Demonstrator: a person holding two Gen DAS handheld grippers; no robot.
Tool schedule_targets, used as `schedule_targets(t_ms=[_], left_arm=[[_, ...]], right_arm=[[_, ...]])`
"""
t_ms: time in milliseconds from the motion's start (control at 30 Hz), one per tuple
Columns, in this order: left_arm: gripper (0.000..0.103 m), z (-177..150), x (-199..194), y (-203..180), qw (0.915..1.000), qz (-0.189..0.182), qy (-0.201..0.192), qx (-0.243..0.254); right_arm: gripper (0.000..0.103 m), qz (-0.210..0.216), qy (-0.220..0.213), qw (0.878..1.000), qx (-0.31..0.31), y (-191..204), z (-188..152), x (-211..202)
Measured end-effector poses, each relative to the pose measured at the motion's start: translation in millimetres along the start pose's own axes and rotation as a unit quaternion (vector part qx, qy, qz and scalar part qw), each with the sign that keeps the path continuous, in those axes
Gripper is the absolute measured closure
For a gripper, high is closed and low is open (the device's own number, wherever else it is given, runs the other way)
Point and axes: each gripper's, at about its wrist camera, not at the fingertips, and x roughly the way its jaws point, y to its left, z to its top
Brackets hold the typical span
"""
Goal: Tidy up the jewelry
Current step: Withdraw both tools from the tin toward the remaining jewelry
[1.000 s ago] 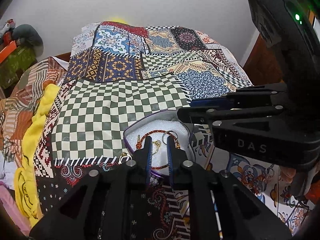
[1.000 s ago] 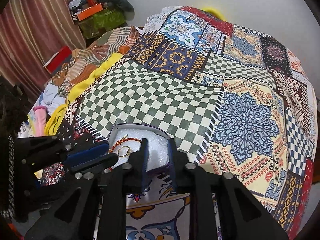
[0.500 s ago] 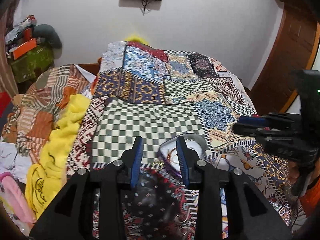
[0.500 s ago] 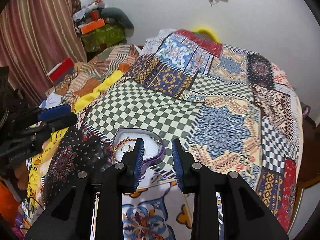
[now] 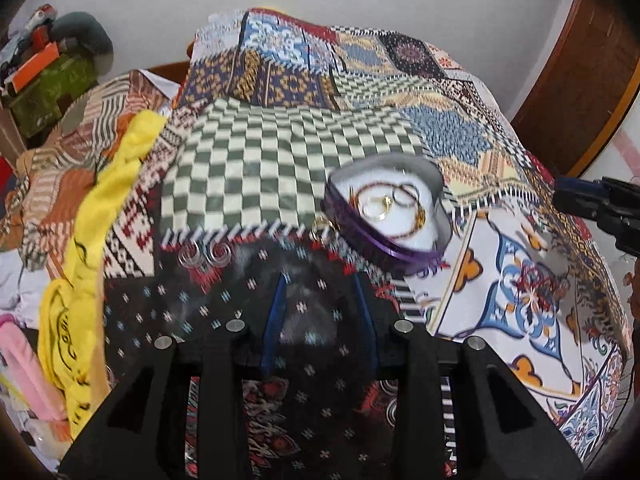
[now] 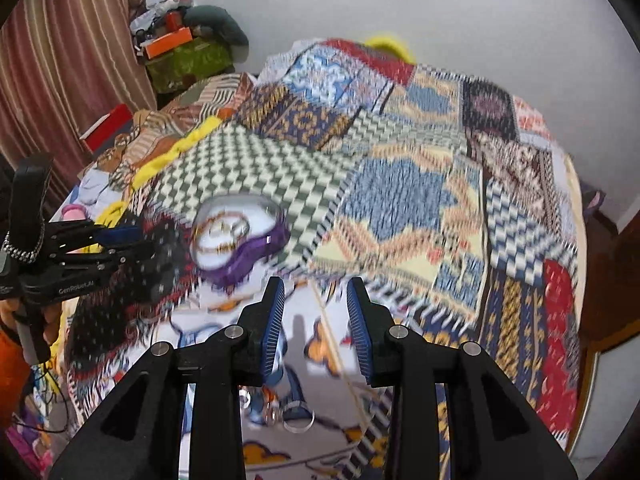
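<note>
The left gripper (image 5: pixel 320 312), at the bottom centre of its own view, has its blue-padded jaws parted a moderate way over the dark patterned part of the bedspread (image 5: pixel 280 168), with nothing between them. The right gripper (image 6: pixel 316 320) is likewise partly open and its jaws are opening, empty, above a white patch of the cover. The heart-shaped jewelry box (image 5: pixel 388 212), purple-sided with a white lining, sits right of centre in the left view, ahead of the left fingers and apart from them; a bracelet and gold rings lie inside. A small gold ring (image 5: pixel 322 226) rests just left of the box, and two clear rings (image 5: pixel 204 254) lie further left on the cover.
</note>
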Motion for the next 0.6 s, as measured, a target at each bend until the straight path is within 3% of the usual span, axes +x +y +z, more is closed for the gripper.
schedule_targets(t_ms=[200, 433, 467, 533, 600], left_arm=[[0.069, -13.3, -0.1, -5.8, 1.0000, -0.004, 0.008, 0.003], [0.069, -21.8, -4.4, -9.9, 0.9999, -0.004, 0.009, 0.008], [0.069, -22.6, -4.6, -9.7, 0.9999, -0.003, 0.009, 0.008], [0.069, -23.2, -4.2, -8.5, 0.9999, -0.002, 0.010, 0.007], [0.069, -22.3, -2.7, -6.1, 0.9999, 0.000, 0.010, 0.004]], right_arm=[[0.074, 0.028, 0.028, 0.999, -0.016, 11.1, -20.1, 7.0], [0.074, 0.032, 0.064, 0.996, -0.062, 30.7, -31.6, 23.1], [0.075, 0.030, 0.067, 0.995, -0.065, 31.7, -32.5, 24.6], [0.091, 0.032, 0.074, 0.994, -0.070, 33.0, -33.8, 27.6], [0.095, 0.035, 0.076, 0.994, -0.072, 32.7, -33.9, 28.2]])
